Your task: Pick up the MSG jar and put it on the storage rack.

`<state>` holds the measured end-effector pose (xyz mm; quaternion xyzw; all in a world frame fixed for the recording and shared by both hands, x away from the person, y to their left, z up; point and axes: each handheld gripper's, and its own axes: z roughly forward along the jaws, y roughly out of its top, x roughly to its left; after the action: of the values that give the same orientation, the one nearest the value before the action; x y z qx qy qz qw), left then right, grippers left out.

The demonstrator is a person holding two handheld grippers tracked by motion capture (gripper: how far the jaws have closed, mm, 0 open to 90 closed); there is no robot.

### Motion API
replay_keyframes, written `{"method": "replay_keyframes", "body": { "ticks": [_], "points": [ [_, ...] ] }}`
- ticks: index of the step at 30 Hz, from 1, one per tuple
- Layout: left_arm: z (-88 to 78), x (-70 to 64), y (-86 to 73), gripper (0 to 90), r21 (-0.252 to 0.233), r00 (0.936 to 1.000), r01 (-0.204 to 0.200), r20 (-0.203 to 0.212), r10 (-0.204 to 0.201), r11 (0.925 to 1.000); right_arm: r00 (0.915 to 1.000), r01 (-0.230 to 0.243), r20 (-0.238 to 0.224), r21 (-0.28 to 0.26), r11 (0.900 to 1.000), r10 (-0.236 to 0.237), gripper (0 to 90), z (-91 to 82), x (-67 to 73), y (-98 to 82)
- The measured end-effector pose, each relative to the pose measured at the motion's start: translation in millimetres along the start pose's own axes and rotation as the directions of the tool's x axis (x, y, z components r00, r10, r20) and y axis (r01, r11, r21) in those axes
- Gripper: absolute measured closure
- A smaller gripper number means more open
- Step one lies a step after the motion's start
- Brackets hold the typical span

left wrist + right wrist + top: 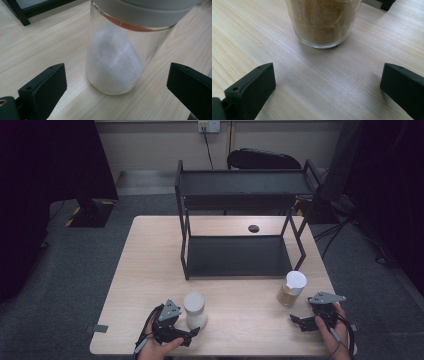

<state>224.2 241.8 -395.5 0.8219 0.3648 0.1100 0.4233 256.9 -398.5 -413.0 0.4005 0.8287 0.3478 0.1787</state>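
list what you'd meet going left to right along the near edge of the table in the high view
left gripper → jar of white powder → jar of brown powder → right gripper, both grippers with fingers open

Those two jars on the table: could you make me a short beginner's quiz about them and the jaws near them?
1. True or false: the left gripper is shut on the white jar.
2. What colour are the contents of the right jar?
3. Where do both jars stand: A) on the shelf, B) on the table, C) on the floor?

Key: 1 false, its jaws stand open on either side, not touching. 2 brown. 3 B.
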Motion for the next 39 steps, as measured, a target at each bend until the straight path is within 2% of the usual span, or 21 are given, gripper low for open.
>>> {"method": "replay_keyframes", "body": {
  "ticks": [22, 28, 39],
  "points": [
    [-1.0, 1.2, 9.1, 2.2, -0.039, 0.9995, 0.027, 0.020, -0.026, 0.9989, 1.0000, 0.000, 0.000, 0.000, 1.000, 0.000, 0.0, 0.0, 0.0, 0.0],
    [-1.6, 0.3, 12.7, 2.1, -0.049, 0.9994, 0.032, 0.014, -0.031, 0.9983, 1.0000, 0.000, 0.000, 0.000, 1.000, 0.000, 0.0, 0.0, 0.0, 0.0],
    [0.4, -0.7, 26.1, 4.2, -0.061, 0.9994, 0.016, 0.030, -0.014, 0.9980, 1.0000, 0.000, 0.000, 0.000, 1.000, 0.000, 0.0, 0.0, 0.0, 0.0]
  ]
}}
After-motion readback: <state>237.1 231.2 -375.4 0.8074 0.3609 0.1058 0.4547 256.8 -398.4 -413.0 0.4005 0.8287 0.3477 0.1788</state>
